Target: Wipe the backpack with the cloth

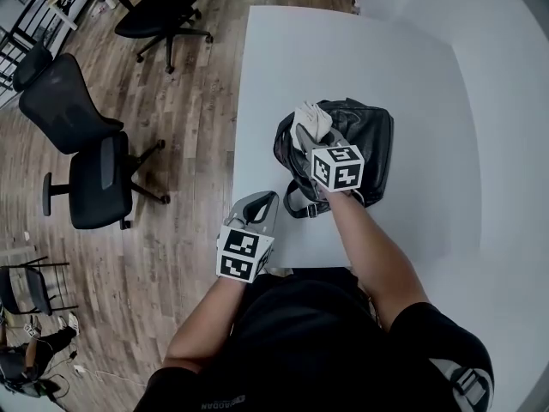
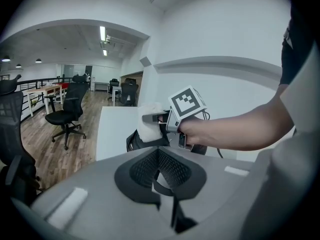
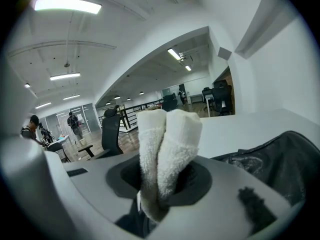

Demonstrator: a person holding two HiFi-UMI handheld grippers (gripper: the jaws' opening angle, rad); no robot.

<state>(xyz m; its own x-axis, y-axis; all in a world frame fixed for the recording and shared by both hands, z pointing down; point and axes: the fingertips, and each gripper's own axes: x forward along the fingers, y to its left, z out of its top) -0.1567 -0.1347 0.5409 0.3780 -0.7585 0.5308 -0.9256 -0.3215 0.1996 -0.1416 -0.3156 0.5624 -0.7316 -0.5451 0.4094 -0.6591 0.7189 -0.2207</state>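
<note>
Currently right gripper (image 1: 316, 134) is clenching white cloth (image 3: 169, 149) over black backpack (image 1: 364, 140) lying on table (image 1: 283, 58); left gripper (image 1: 264, 202) is hovering closed, empty.

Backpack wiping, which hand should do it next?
Right. The right tool grips the white cloth right over the black backpack; the left tool is empty, near the edge of the table.

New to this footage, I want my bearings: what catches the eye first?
A black backpack lies on the white table, and the right gripper holds a folded white cloth over it. The left gripper hangs empty by the table's near edge; black office chairs stand at left.
</note>
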